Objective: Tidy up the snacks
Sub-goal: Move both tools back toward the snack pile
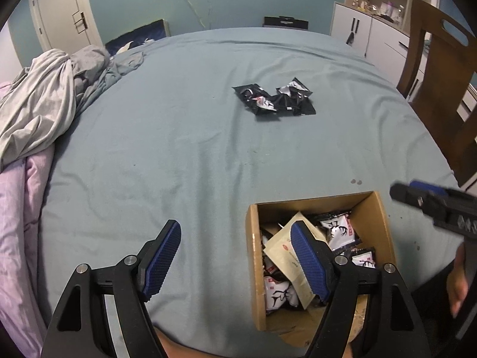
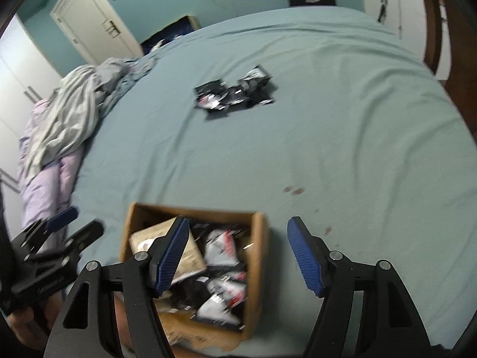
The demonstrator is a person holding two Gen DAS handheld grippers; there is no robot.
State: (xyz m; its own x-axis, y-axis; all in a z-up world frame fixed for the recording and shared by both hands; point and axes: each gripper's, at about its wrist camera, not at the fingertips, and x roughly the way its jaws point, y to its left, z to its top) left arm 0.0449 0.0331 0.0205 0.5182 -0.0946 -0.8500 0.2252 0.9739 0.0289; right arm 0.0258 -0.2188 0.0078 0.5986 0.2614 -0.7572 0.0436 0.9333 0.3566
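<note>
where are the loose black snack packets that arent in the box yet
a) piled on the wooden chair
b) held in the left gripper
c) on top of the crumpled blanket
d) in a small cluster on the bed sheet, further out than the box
d: the loose snack packets lie in a cluster on the blue-green bed sheet, beyond the cardboard box; both the left gripper and the right gripper are open and empty.

box on bed, lower right of frame | packets in box | loose packets upper centre | bedding left
</note>
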